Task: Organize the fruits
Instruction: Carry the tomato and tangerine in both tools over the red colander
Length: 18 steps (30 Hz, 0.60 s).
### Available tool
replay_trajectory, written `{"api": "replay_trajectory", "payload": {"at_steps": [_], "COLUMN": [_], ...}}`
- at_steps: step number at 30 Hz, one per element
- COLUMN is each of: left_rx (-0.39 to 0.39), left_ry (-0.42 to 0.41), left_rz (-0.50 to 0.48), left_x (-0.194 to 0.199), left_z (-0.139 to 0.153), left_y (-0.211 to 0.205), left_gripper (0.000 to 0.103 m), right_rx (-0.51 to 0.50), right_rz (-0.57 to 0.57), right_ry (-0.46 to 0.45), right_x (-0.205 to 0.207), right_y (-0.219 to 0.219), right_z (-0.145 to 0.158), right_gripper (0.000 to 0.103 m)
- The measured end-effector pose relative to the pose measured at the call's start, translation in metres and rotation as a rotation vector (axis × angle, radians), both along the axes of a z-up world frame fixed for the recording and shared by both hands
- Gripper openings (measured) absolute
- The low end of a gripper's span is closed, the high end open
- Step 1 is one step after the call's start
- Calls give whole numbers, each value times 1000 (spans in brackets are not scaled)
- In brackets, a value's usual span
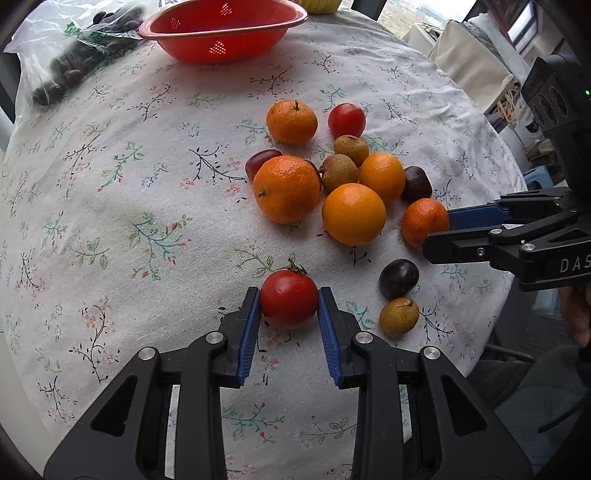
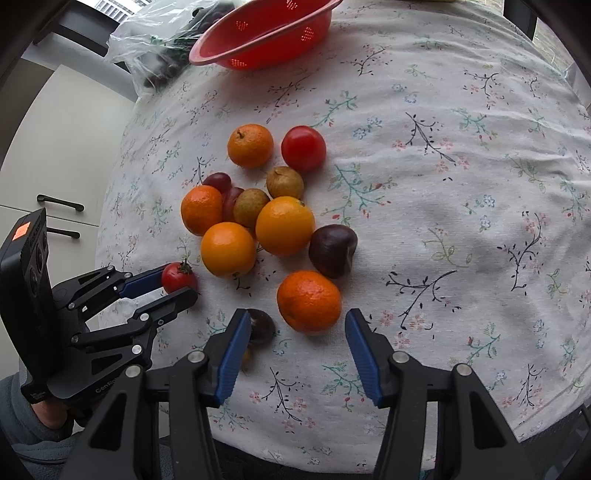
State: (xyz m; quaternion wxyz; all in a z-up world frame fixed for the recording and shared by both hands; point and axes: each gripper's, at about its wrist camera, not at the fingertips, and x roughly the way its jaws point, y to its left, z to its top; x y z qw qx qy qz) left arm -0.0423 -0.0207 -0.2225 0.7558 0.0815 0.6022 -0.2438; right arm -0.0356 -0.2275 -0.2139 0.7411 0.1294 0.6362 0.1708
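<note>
My left gripper [image 1: 289, 300] is shut on a red tomato [image 1: 289, 298] with a green stem, which rests on the tablecloth; both blue pads touch its sides. It also shows in the right wrist view [image 2: 178, 277]. My right gripper [image 2: 295, 325] is open, its fingers either side of a small mandarin [image 2: 308, 301] without touching it. The same mandarin shows in the left wrist view [image 1: 424, 221]. A pile of oranges [image 2: 284, 225], brown longans [image 2: 284, 181], dark plums [image 2: 332, 250] and a second tomato [image 2: 303, 148] lies in the middle.
A red colander [image 1: 221, 27] stands at the table's far edge, also seen in the right wrist view [image 2: 266, 33]. A clear plastic bag of dark fruit [image 1: 74, 55] lies beside it. A floral cloth [image 2: 461, 184] covers the round table. White cabinets [image 2: 55, 166] stand left.
</note>
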Motion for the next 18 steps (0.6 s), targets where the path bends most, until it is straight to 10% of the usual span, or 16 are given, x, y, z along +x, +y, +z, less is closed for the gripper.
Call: {"api": "replay_trajectory", "payload": {"at_steps": [18], "left_rx": [-47], "left_ry": [-15], "left_rz": [37], "left_x": [0], "left_z": [11], "left_y": [18], "left_gripper": [29], "right_rx": [31], "right_rz": [-38], "right_ry": [39], "right_x": [13], "right_y": [3], "right_z": [-14], "right_gripper": [38]}}
